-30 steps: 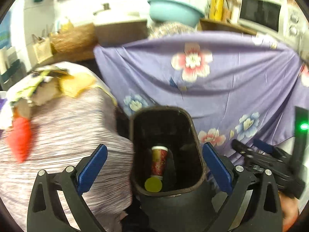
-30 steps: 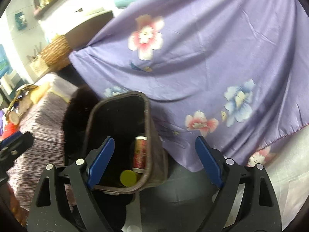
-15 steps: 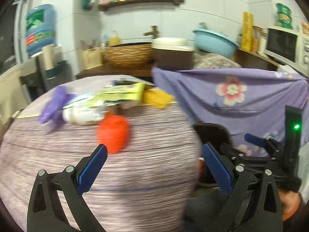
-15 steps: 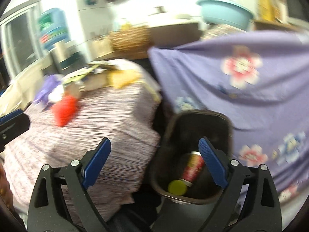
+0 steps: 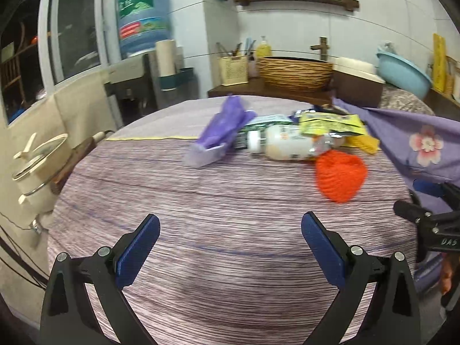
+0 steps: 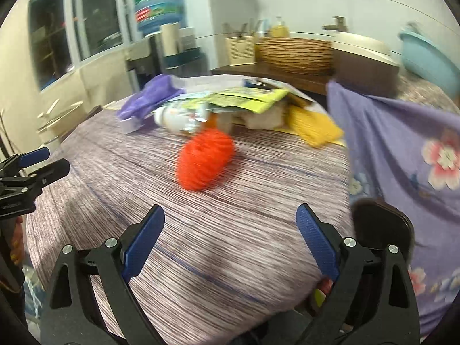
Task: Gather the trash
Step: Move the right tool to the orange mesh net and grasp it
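Observation:
A round table with a striped purple cloth (image 5: 230, 230) holds a heap of trash at its far side: an orange net ball (image 5: 340, 176), a white plastic bottle (image 5: 284, 146) on its side, a purple bag (image 5: 224, 132), a yellow-green wrapper (image 5: 330, 120) and a yellow sponge (image 6: 313, 129). My left gripper (image 5: 230, 250) is open and empty over the near part of the table. My right gripper (image 6: 230, 241) is open and empty, short of the orange net ball (image 6: 204, 164). The dark trash bin (image 6: 379, 230) stands by the table's right edge, a can partly visible inside.
A purple flowered cloth (image 6: 402, 158) hangs at the right behind the bin. A counter at the back carries a woven basket (image 5: 296, 72), a utensil holder (image 5: 233, 70) and a blue basin (image 5: 402, 73). A water dispenser (image 5: 143, 28) and pot lids (image 5: 37, 161) are on the left.
Both grippers have swung left and up from over the trash bin to face the table top. The bin has slid out to the right edge of view. Both stay open and empty.

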`<state>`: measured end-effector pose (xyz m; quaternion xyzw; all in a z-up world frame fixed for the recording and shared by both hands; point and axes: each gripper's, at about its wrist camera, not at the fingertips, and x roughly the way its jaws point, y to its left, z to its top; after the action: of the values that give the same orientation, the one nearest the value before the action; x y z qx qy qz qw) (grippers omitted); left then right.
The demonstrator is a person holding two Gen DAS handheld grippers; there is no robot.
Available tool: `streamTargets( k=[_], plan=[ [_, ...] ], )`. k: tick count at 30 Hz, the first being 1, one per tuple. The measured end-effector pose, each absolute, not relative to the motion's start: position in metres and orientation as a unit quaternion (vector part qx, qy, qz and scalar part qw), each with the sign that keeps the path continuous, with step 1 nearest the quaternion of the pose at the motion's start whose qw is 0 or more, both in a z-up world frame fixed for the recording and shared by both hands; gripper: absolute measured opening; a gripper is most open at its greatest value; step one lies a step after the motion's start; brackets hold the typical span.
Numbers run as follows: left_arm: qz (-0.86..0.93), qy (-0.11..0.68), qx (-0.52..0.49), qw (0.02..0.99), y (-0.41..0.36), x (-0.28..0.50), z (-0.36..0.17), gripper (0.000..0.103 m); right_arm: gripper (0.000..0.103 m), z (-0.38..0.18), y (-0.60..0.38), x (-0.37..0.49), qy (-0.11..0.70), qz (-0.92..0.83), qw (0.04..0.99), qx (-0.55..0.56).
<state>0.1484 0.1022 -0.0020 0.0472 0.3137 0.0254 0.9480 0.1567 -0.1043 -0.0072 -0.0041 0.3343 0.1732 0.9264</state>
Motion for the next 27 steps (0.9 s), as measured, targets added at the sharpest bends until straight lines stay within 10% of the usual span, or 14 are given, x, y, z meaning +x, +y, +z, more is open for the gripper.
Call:
streamTargets(
  k=[16, 27],
  plan=[
    [0.029, 0.351, 0.035, 0.935, 0.154, 0.182, -0.020, 0.098, 0.091, -0.027, -0.045, 0.241, 0.393, 0.170, 0.902, -0.061],
    [0.023, 0.366, 0.068, 0.928, 0.151, 0.204, -0.021, 0.098, 0.029, -0.033, -0.042, 0.243, 0.390, 0.185, 0.899, -0.069]
  ],
)
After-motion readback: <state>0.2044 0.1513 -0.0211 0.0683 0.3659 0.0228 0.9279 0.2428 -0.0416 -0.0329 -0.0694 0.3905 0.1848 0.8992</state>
